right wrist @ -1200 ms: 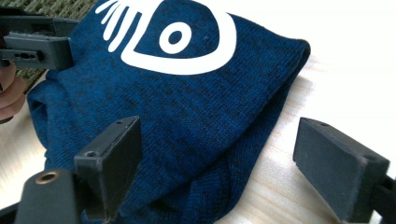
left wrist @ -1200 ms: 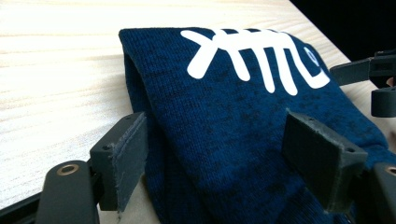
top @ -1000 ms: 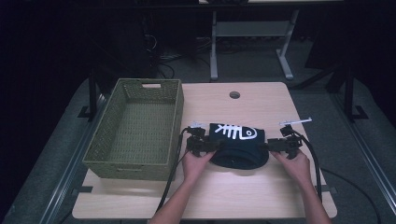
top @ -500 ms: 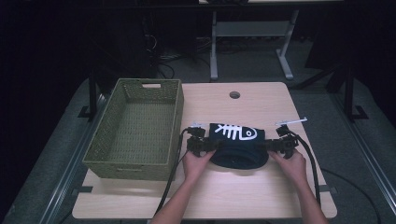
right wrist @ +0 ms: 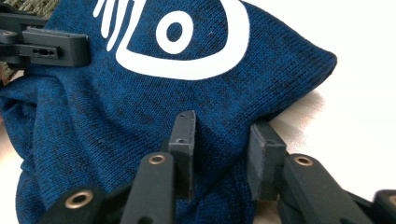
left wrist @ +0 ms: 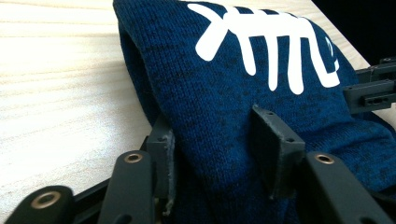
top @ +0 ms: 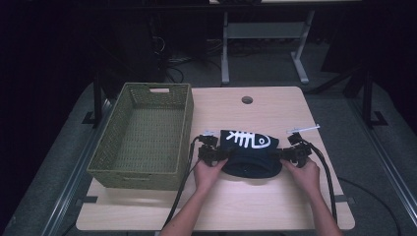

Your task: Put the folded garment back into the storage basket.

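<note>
Premises read as a laboratory or recording studio rather than a home. Surroundings are dark, with light falling chiefly on one pale wooden desk (top: 275, 206) that has a round cable hole (top: 247, 100) in its top. The floor is grey carpet (top: 59, 162). Loose cables (top: 177, 73) lie on it behind the desk, near the white metal legs of a second bench (top: 265, 34). Black stand legs (top: 366, 98) flank the desk on both sides.
</note>
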{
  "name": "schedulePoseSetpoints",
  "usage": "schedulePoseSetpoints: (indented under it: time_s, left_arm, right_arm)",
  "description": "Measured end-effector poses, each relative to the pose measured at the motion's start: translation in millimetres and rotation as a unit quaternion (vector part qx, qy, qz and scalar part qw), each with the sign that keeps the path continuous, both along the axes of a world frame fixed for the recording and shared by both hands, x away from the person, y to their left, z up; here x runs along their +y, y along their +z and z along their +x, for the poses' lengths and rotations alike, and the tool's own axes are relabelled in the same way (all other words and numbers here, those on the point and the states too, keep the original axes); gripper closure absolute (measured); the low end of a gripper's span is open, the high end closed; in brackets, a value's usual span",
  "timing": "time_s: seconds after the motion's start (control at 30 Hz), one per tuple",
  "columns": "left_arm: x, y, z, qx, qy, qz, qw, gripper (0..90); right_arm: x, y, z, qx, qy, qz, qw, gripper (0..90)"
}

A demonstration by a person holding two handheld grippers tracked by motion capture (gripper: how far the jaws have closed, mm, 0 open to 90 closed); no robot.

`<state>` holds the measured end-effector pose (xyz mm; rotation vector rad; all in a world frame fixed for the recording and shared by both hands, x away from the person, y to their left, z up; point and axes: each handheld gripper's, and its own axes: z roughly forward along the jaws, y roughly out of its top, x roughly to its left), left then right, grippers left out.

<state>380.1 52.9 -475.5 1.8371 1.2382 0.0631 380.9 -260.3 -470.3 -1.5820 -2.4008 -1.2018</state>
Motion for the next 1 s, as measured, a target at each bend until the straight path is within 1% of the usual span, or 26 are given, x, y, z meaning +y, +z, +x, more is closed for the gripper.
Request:
schedulePoseSetpoints:
  time_s: [0.03,0.17,0.23,0.37,0.43,0.53,0.63,0.7,0.73,0.8,0.83,0.9,1.0]
  left_arm:
    - [0.1,-0.2,0.0,0.001,-0.002,0.0,1.0,58.3]
    - [-0.7,0.0,-0.3,0.001,-0.003,-0.001,1.0,65.4]
    - [-0.8,0.2,-0.7,-0.002,-0.006,0.002,1.0,67.1]
    - [-0.6,1.6,-1.2,-0.002,-0.012,-0.003,0.9999,71.3]
    - [-0.7,2.8,-1.9,-0.003,-0.015,-0.003,0.9999,72.0]
    - [-2.1,4.7,-3.3,-0.003,-0.019,-0.005,0.9998,72.1]
    - [-4.0,8.5,-5.2,-0.007,-0.023,-0.004,0.9997,72.1]
    - [-5.8,13.2,-6.5,-0.013,-0.027,0.003,0.9995,72.1]
    - [-5.8,13.2,-6.5,-0.013,-0.027,0.003,0.9995,72.0]
    - [-5.9,17.2,-7.2,-0.015,-0.029,0.003,0.9995,72.0]
    - [-6.0,19.2,-7.8,-0.02,-0.029,0.003,0.9994,72.0]
    - [-5.2,26.1,-8.6,-0.024,-0.031,-0.005,0.9992,72.0]
    - [-5.6,31.4,-9.2,-0.027,-0.034,-0.004,0.999,72.0]
  right_arm:
    - [0.2,0.0,-0.5,-0.001,-0.001,0.002,1.0,69.5]
    - [1.5,1.0,-1.6,-0.003,-0.002,-0.001,1.0,71.4]
    - [2.3,2.1,-2.5,-0.006,-0.001,-0.004,1.0,72.3]
    - [2.8,4.5,-4.3,-0.01,0.002,-0.006,0.9999,73.4]
    - [1.9,7.1,-5.7,-0.008,0.003,-0.005,1.0,73.7]
    - [0.2,10.6,-7.6,-0.01,0.004,-0.005,0.9999,73.8]
    - [-1.7,14.0,-9.9,-0.011,0.002,-0.007,0.9999,73.8]
    - [-3.3,17.9,-12.4,-0.015,0.001,-0.007,0.9999,73.7]
    - [-3.3,17.9,-12.4,-0.015,0.001,-0.007,0.9999,73.7]
    - [-3.2,20.5,-14.2,-0.015,0.0,-0.008,0.9998,73.8]
    - [-3.7,21.7,-14.9,-0.019,0.0,-0.007,0.9998,73.8]
    - [-4.5,26.1,-17.3,-0.022,-0.002,-0.004,0.9997,73.7]
    - [-5.2,29.7,-19.2,-0.027,-0.005,-0.003,0.9996,73.7]
